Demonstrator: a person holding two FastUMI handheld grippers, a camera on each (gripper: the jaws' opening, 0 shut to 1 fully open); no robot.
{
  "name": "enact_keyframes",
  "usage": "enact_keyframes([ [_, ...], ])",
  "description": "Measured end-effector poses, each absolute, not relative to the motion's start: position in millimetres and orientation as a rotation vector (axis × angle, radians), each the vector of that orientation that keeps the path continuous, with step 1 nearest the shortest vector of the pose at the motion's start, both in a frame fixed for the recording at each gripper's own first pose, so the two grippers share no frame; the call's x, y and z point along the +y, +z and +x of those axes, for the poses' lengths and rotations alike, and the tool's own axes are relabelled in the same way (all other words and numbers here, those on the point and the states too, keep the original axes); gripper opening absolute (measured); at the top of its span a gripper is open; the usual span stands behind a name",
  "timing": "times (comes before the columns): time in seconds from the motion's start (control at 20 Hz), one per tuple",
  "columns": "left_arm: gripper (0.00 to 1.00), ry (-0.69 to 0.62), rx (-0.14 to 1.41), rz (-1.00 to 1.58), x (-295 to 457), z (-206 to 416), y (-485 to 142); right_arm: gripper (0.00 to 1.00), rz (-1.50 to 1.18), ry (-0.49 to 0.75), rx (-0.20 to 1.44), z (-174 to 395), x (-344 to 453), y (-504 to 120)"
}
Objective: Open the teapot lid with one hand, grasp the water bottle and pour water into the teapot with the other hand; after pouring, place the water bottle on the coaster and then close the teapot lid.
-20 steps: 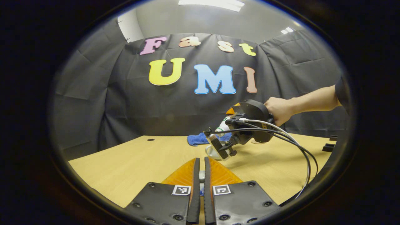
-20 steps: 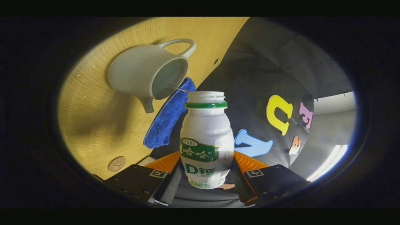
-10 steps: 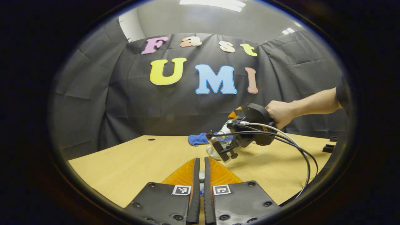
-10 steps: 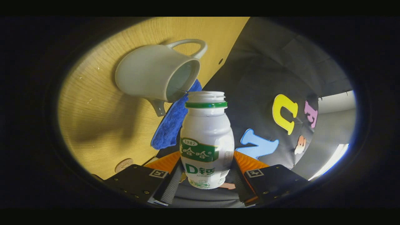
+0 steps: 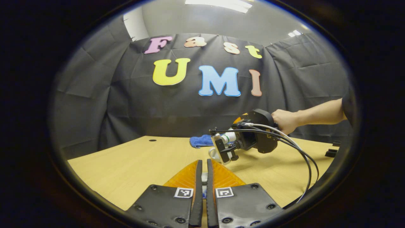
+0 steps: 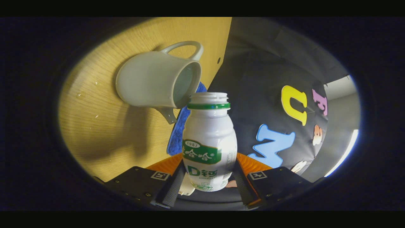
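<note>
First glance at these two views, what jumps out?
In the right gripper view, the white water bottle with a green neck ring stands dead centre, clamped in the right gripper, its uncapped mouth level with the open rim of the white teapot on the wooden table. In the left gripper view, a hand holds that gripper tipped sideways.

Water bottle (image 6: 209,141) — white body, green ring below the open threaded neck, green label band with white and green characters. Teapot (image 6: 157,80) — plain pale grey-white glaze on body, handle and spout, with a greyer interior. Cloth (image 5: 201,141) near the far edge of the table: solid deep blue, fuzzy texture. Table (image 5: 136,164): light yellow-tan wood grain in fine parallel lines, with one small dark hole near the far left corner. Booth wall (image 5: 126,95): matt black, creased. Ceiling (image 5: 205,19): grey with white light panels.
</note>
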State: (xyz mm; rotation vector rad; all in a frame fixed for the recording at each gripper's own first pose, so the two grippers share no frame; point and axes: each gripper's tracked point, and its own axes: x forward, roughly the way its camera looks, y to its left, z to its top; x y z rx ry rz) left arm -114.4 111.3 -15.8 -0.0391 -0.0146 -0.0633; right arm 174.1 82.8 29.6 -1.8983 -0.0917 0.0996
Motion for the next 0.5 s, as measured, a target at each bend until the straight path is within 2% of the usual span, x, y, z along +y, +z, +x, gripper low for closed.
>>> enact_keyframes([
  [0.1, 0.08, -0.060, -0.010, -0.037, 110.7, -113.4, -16.8, 0.76, -1.865, 0.114, -0.081, 174.3, 81.8, 26.8],
  [0.25, 0.15, -0.059, -0.009, -0.032, 110.1, -113.1, -17.0, 0.76, -1.804, 0.142, -0.055, 171.7, 81.1, 18.8],
  [0.35, 0.12, -0.062, -0.007, -0.031, 108.2, -110.9, -15.8, 0.76, -1.757, 0.156, -0.046, 169.0, 81.2, 15.3],
  [0.4, 0.15, -0.068, -0.003, -0.037, 106.1, -109.6, -15.4, 0.76, -1.726, 0.162, -0.041, 167.3, 81.2, 13.7],
  [0.5, 0.15, -0.086, -0.005, -0.073, 102.7, -105.6, -15.0, 0.76, -1.640, 0.182, -0.030, 164.1, 80.9, 9.1],
])
